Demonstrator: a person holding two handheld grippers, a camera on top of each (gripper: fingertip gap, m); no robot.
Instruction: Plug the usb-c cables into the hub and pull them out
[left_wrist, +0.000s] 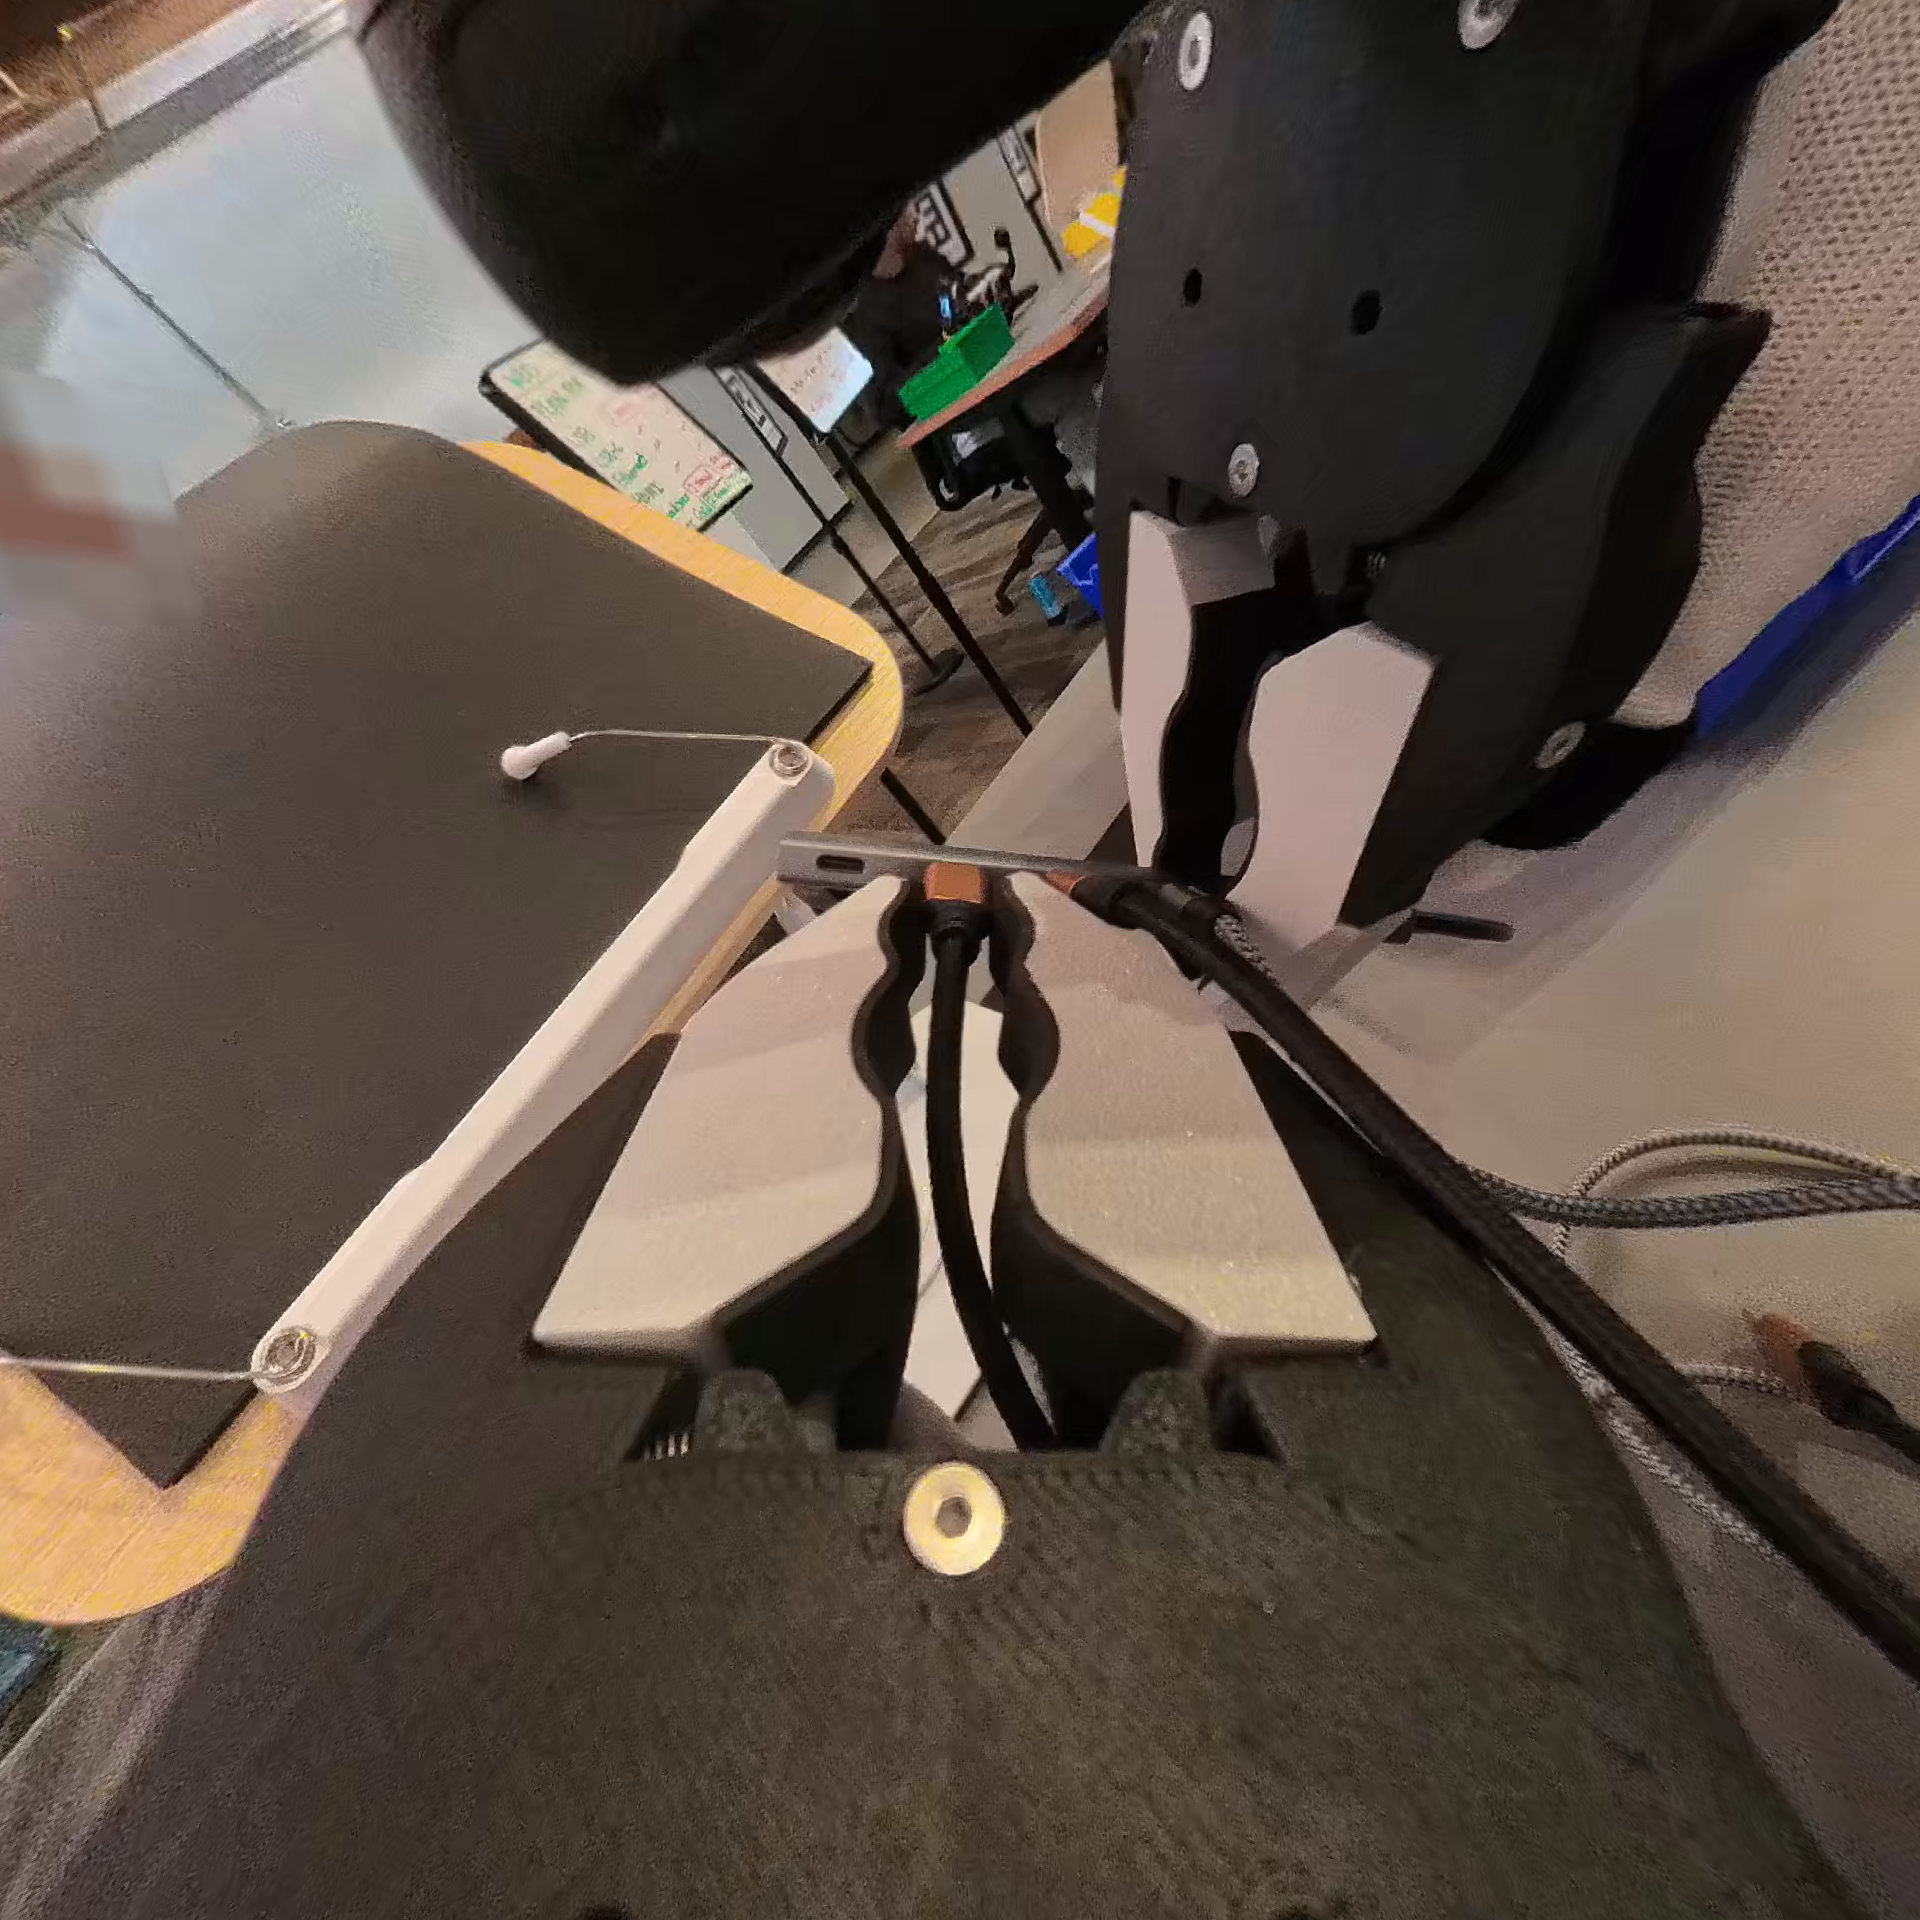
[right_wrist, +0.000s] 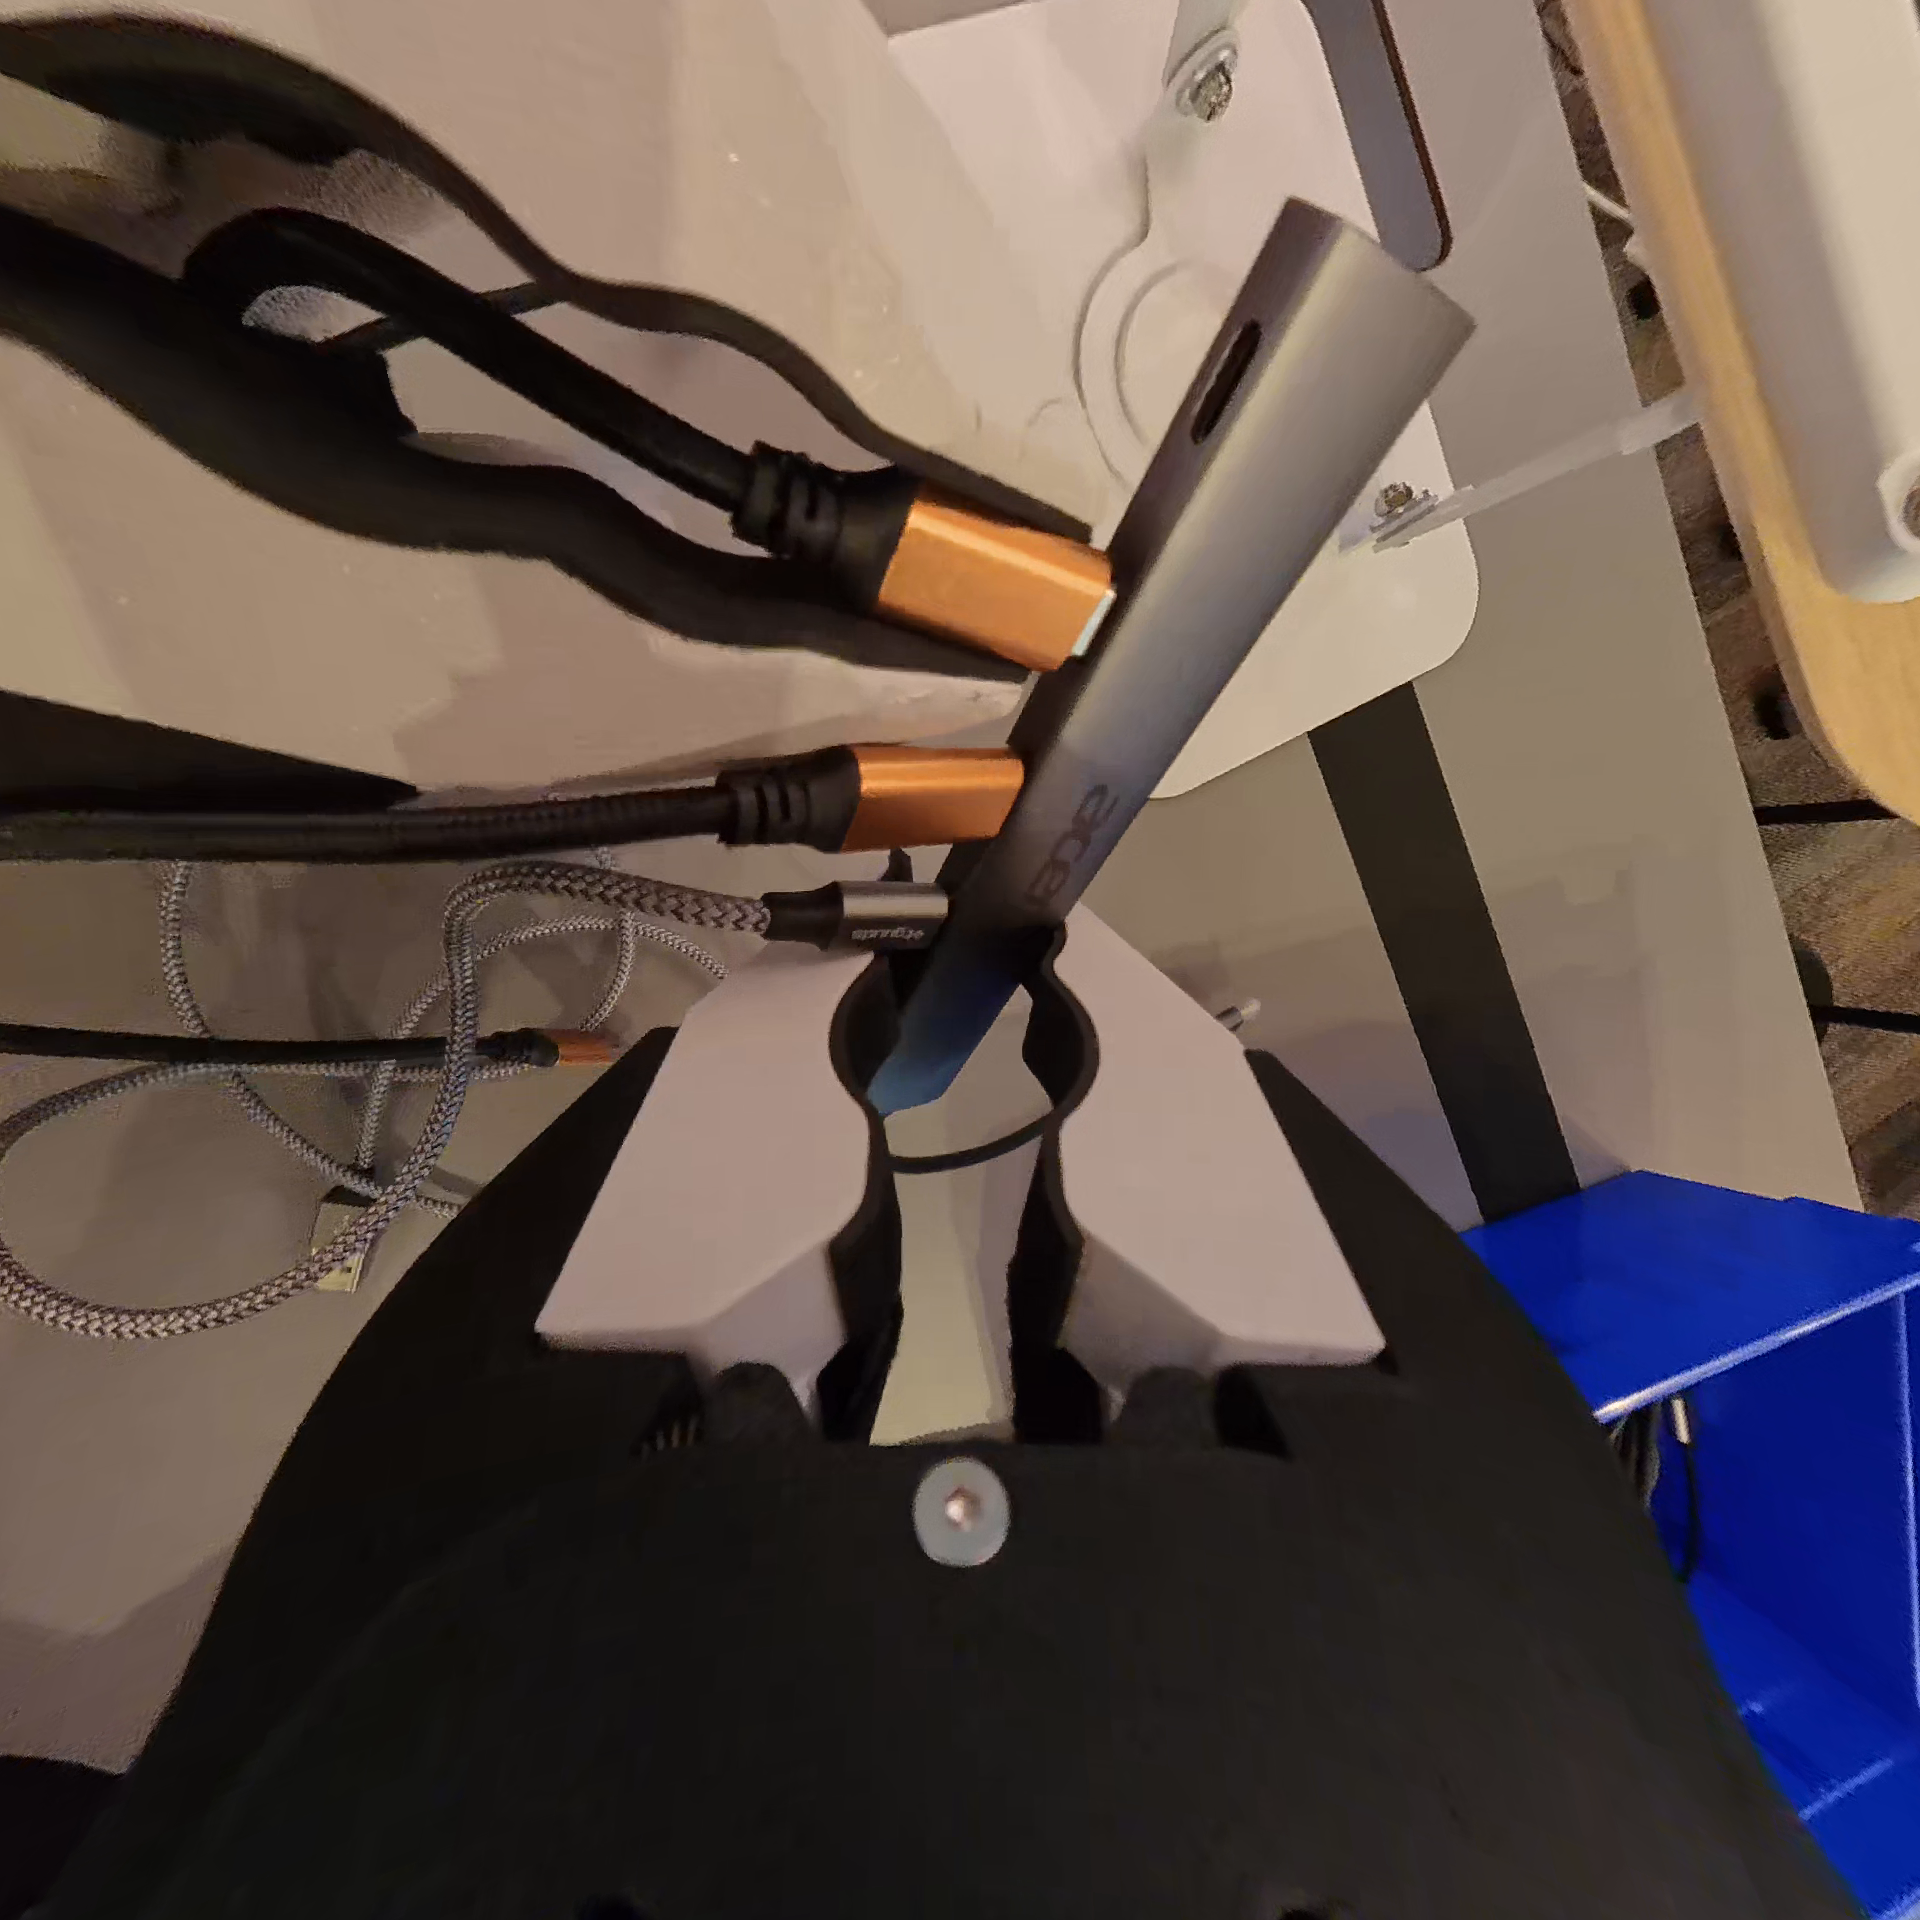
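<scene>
Left fingers (left_wrist: 894, 966) closed around plug (left_wrist: 954, 883).

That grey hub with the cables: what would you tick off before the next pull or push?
1. Hub clamped by right hand-held gripper: ok.
2. Left hand-held gripper closed on the upper copper plug: ok.
3. That plug fully seated: not ok, a sliver of metal tip shows.
4. Lower copper plug seated: ok.
5. Grey braided plug seated: cannot tell.
6. End port free: ok.
</scene>
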